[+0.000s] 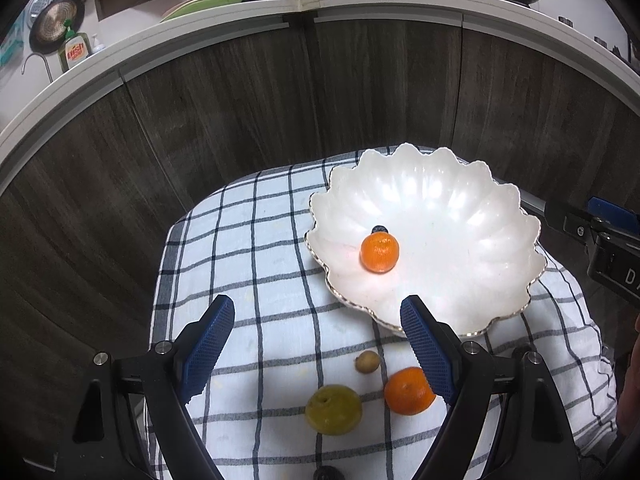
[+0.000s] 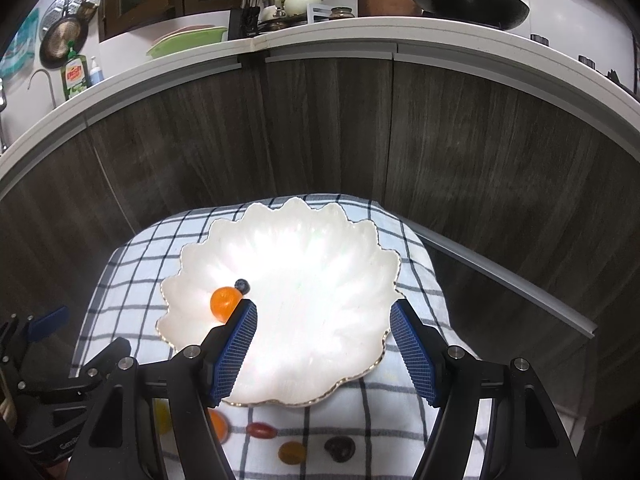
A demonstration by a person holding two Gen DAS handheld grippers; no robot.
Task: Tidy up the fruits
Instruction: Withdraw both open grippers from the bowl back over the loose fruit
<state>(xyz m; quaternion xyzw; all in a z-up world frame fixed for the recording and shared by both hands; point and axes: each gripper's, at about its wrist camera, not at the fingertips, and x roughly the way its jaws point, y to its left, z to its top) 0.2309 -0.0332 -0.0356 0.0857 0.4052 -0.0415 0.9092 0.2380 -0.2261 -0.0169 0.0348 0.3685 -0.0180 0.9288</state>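
A white scalloped bowl [image 1: 460, 216] sits on a checked cloth [image 1: 256, 264]; it also shows in the right wrist view [image 2: 320, 280]. Inside lie a small orange [image 1: 379, 253] [image 2: 225, 301] and a blueberry [image 1: 379, 229] [image 2: 242, 286]. My left gripper [image 1: 318, 320] is open and empty above the cloth, near the bowl's front rim. Between its fingers lie a second orange [image 1: 408, 391], a green-yellow fruit [image 1: 334, 409] and a small brownish fruit [image 1: 367, 361]. My right gripper [image 2: 324, 320] is open and empty over the bowl.
In front of the bowl lie a red cherry tomato [image 2: 262, 430], a small orange-yellow tomato [image 2: 291, 452] and a dark fruit [image 2: 340, 449]. Dark wood cabinet fronts [image 2: 320, 128] rise behind the cloth under a white counter [image 1: 360, 0].
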